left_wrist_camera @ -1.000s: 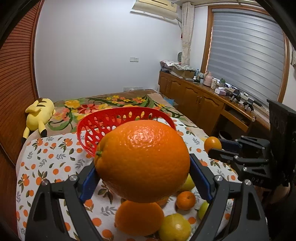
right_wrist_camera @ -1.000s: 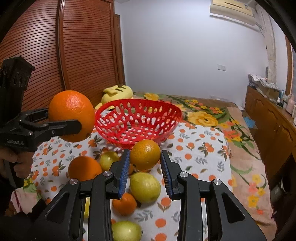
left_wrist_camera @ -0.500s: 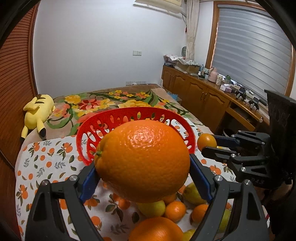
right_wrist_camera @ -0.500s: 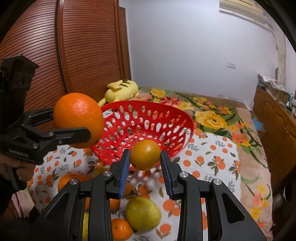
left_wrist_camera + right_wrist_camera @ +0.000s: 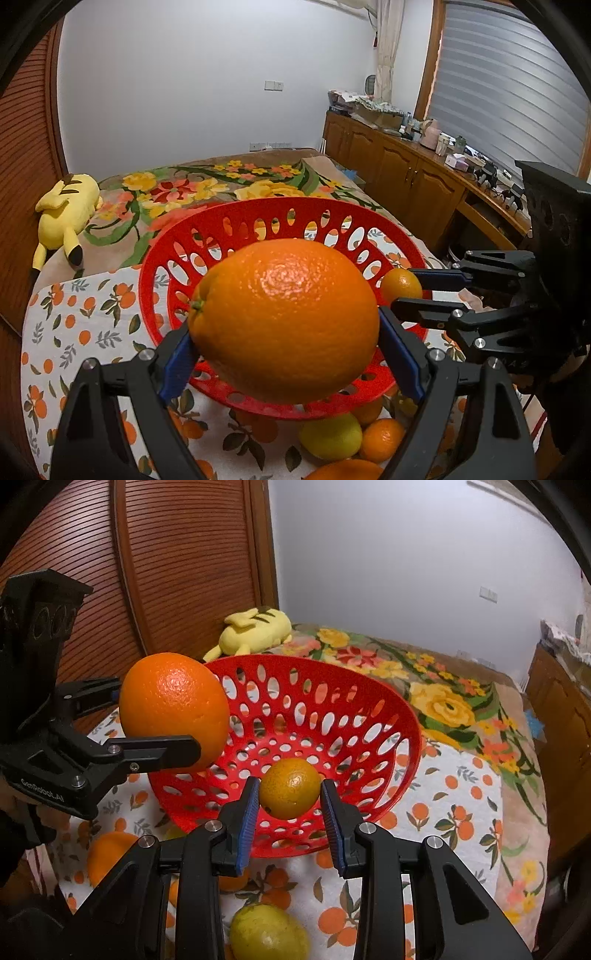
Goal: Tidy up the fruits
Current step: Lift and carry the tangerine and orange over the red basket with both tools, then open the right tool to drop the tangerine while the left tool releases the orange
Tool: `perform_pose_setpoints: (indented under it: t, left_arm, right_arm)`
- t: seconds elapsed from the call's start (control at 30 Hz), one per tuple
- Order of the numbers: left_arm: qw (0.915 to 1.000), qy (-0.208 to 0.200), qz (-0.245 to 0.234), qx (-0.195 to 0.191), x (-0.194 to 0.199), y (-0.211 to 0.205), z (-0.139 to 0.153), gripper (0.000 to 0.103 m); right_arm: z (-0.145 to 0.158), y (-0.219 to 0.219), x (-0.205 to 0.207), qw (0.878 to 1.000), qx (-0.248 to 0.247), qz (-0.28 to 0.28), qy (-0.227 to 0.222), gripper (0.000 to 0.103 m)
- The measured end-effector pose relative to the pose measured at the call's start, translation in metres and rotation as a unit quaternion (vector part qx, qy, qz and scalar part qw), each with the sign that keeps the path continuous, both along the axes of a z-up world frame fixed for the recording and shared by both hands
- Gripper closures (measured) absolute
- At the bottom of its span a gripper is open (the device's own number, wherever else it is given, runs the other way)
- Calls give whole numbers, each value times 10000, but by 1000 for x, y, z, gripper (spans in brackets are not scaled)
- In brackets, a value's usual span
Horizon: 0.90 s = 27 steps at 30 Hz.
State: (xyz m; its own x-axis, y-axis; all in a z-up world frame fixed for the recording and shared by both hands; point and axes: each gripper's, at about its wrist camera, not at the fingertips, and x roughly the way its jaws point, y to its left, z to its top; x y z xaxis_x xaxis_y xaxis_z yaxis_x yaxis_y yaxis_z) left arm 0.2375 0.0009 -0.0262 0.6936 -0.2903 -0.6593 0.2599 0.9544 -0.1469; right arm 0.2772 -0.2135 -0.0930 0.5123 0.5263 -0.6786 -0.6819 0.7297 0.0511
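Note:
A big orange (image 5: pixel 284 317) fills the left wrist view, clamped between the blue pads of my left gripper (image 5: pixel 284 332); it hangs over the near rim of the red perforated basket (image 5: pixel 258 218). In the right wrist view my right gripper (image 5: pixel 290 794) is shut on a small orange (image 5: pixel 290 788), held over the near side of the basket (image 5: pixel 369 698). The big orange (image 5: pixel 173 709) and the left gripper (image 5: pixel 162 734) show at the left of that view. The small orange (image 5: pixel 402 286) and the right gripper (image 5: pixel 413 291) appear at the basket's right rim.
Loose fruit lies on the orange-print cloth (image 5: pixel 461 812) below the grippers: a yellow lemon (image 5: pixel 267 934), an orange (image 5: pixel 107 856), a lemon (image 5: pixel 330 437) and small oranges (image 5: pixel 382 439). A yellow plush toy (image 5: pixel 68 214) lies on the floral bedspread. Wooden cabinets (image 5: pixel 406 177) line the right.
Both grippers have moved forward toward the basket with their oranges; the basket now looms larger, and both fruits hang over its near rim instead of over the loose fruit.

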Motion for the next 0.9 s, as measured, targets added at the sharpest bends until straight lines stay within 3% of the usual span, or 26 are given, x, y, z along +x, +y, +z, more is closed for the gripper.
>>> perform_pose_setpoints:
  t: [0.27, 0.9]
  left_arm:
    - [9998, 163, -63, 98, 16, -3, -12, 15]
    - [9971, 453, -63, 613, 31, -17, -28, 15]
  right_arm:
    - [-4, 1, 7, 9999, -34, -28, 111, 69]
    - [21, -16, 0, 9995, 215, -138, -190, 65]
